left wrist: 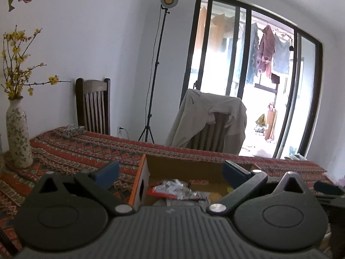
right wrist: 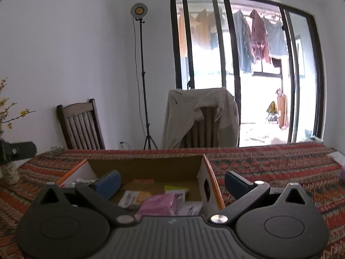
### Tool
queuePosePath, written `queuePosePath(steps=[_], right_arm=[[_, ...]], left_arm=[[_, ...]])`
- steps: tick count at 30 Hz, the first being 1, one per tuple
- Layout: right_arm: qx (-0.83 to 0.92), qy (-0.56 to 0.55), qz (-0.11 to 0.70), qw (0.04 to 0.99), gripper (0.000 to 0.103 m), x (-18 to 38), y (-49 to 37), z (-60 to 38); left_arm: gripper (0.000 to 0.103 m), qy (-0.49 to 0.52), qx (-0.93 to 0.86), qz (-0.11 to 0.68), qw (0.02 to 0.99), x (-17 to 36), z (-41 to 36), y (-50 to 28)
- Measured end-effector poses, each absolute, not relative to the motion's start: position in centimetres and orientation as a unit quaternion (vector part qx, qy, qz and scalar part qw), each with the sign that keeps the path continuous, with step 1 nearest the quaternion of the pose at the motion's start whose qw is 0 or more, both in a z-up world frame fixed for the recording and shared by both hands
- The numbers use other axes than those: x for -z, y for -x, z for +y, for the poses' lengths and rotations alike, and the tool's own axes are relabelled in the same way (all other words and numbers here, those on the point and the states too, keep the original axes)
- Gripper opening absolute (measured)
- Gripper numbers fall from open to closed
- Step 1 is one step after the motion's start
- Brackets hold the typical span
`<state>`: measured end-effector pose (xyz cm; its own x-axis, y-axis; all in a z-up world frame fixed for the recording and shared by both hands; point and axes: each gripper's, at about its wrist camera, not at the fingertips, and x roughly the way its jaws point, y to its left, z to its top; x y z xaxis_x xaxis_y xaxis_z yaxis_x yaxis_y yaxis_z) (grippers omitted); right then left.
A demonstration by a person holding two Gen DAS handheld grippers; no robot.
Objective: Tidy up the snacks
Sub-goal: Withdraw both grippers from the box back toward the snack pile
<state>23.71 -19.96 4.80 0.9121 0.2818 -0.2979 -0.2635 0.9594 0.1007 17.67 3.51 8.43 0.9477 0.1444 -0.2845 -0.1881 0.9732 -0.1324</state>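
Hovering both over the cardboard box on the worktop, I have the left hand-held gripper and right hand-held gripper spread apart, empty. Snack packets lie loose inside. My worry: each straddles a box wall, so descending could catch an edge and shove or tip the box.

A woven, matt patterned cloth is seen covering the bench. The box is made of plain brown cardboard, white and orange outside. A crinkled, shiny foil packet and a glossy pink plastic packet are held inside. The left gripper and right gripper are formed of matt black plastic with bright metal pivots and blue padded jaws. The vase appears glazed ceramic; the chair, dark wood.
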Motion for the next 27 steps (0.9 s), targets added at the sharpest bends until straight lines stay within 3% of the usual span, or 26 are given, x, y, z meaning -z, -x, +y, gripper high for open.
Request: queuePosePath(steps=[13, 27], right_arm=[[-0.142, -0.014, 0.186, 0.972, 0.103, -3.4, -18.2, -21.8], [-0.132, -0.025, 0.252, 0.958, 0.103, 2.1, -14.3, -23.7]], left_arm=[[0.103, 0.069, -0.083, 0.182, 0.977, -5.6, 4.8, -13.5], [0.103, 0.068, -0.086, 0.235, 0.966, -1.6, 6.7, -9.5]])
